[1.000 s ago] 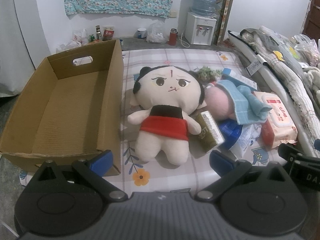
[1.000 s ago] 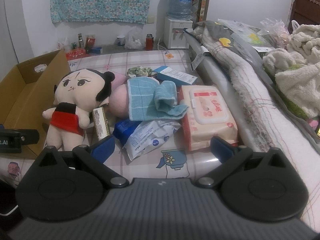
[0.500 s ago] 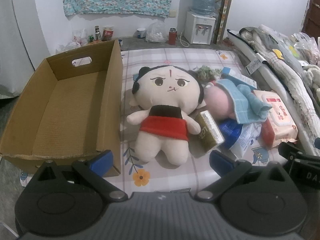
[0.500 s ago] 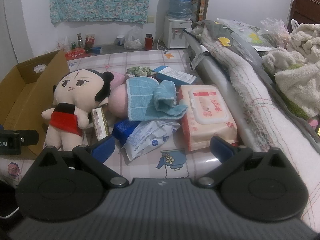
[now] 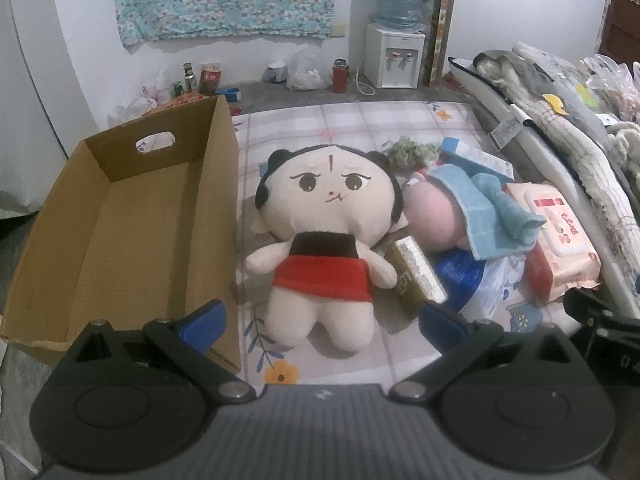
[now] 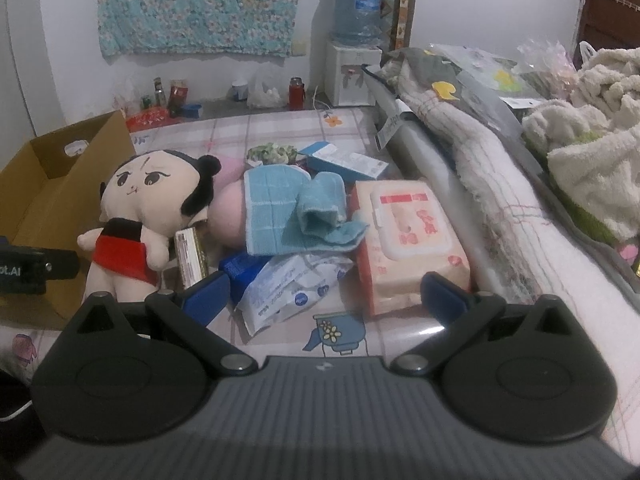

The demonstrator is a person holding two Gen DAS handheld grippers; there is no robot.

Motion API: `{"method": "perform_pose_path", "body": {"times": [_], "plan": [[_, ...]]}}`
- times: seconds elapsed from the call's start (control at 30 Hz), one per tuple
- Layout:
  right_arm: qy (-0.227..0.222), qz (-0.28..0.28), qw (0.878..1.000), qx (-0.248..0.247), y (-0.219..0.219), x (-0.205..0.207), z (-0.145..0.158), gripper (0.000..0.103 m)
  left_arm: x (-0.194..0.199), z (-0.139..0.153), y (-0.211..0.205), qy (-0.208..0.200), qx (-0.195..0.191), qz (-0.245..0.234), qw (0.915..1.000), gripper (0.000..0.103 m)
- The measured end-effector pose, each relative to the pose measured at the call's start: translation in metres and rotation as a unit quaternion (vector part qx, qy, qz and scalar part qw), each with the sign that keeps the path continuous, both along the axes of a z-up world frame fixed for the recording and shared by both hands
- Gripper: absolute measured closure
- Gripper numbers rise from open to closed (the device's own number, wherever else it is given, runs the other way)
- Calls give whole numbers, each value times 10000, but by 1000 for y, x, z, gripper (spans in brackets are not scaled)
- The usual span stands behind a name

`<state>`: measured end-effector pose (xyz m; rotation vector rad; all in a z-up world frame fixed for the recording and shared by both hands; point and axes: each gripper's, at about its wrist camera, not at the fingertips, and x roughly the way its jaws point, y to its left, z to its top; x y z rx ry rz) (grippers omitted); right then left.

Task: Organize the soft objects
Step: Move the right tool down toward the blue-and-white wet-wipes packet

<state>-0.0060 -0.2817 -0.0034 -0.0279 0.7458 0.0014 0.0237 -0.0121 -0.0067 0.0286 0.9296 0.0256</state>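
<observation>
Both grippers are wide open and hold nothing. The left gripper [image 5: 322,318] hovers at the bottom centre of its frame, just in front of the feet of the plush doll [image 5: 324,240], which lies face up in the middle of the frame on the patterned sheet [image 5: 348,120]. The right gripper [image 6: 326,294] hovers low in its own frame before a pile of mixed things.

The cardboard box [image 5: 120,216] is at the left of the left wrist view, right beside the doll, and I see nothing inside it.

I judge these risks:

- The gold carton [image 5: 416,276] lies against the doll's arm at the centre right. If the left gripper closes around the doll's body too far to that side, it may catch the carton too, or drag it.
- The blue towel [image 6: 288,212] is draped over the pink plush [image 6: 228,216] at the centre of the right wrist view. A pinch on the towel may lift only a loose fold, and the towel may slip or pull the pink plush along with it.
- The wet wipes pack [image 6: 408,240] and the crumpled white-blue packet [image 6: 288,292] touch the towel's lower edges, so they can be swept along by mistake.
- The doll has a big head, so it may hang and hit the box wall if it is held only by the legs.
</observation>
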Motion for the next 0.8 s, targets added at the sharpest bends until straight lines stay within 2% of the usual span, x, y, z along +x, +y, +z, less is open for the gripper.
{"method": "perform_pose_path", "body": {"times": [0.33,0.67,0.8], "plan": [[-78,221,9997,58,1,15,-8,1,21,-2,-12,69,79,-119,9999,0],[90,324,9990,300,-4,35,-27,1,45,-11,-22,203,190,-207,9994,0],[130,377,9981,459,-11,35,-36,1,51,-15,-29,159,208,-383,9989,0]]}}
